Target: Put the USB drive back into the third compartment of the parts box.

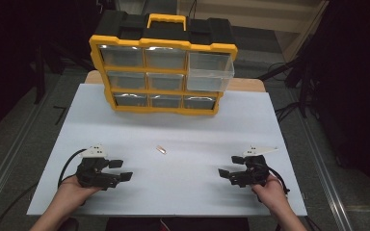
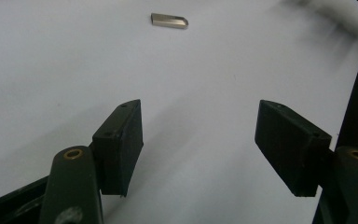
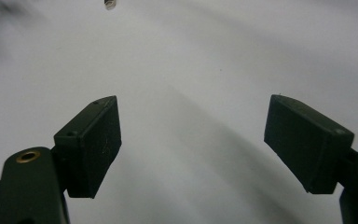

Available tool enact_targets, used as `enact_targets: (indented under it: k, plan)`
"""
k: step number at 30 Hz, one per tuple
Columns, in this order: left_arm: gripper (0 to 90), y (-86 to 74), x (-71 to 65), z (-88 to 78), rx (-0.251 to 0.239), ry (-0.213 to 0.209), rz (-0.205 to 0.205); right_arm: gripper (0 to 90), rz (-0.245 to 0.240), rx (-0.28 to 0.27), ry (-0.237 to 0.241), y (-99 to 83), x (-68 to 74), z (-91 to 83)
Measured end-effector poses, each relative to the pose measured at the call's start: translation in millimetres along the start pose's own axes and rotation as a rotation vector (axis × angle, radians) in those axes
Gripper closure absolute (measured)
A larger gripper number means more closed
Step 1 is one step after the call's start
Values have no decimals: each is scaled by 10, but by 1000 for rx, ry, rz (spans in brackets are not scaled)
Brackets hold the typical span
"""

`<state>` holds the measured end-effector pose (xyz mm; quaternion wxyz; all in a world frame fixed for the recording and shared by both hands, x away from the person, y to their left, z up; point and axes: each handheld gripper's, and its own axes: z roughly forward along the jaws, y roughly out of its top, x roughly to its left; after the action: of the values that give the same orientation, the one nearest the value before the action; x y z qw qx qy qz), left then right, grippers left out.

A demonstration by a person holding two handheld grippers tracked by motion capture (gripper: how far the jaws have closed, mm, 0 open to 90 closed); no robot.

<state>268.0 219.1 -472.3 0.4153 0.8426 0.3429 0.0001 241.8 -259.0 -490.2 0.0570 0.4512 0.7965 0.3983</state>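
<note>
A small metal USB stick lies flat on the white table, roughly midway between the two grippers. It lies near the top of the left gripper view as the USB stick, and its tip shows at the top edge of the right gripper view. My left gripper rests low at the front left, held by a hand, open and empty. At the front right my right gripper sits the same way, jaws wide apart, nothing between them.
A yellow and black drawer organiser stands at the back of the table. Its top right clear drawer is pulled out toward me. The white table top ends close behind the hands.
</note>
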Motion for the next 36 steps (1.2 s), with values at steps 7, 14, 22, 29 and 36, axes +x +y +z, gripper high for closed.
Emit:
enact_targets:
  k: [7,14,22,29,36]
  plan:
    - [335,-6,4,-9,-41,12,20,169,-1,0,18,0,-14,-2]
    - [357,-6,-17,-18,-50,-18,-13,169,-5,8,29,-2,-11,-8]
    - [357,0,-8,-25,-51,-14,-24,169,2,16,37,-1,-24,-2]
    - [355,2,7,-22,-22,14,-20,169,5,18,44,-1,-36,0]
    - [353,8,-5,-13,-15,14,-9,169,5,22,52,1,-46,6]
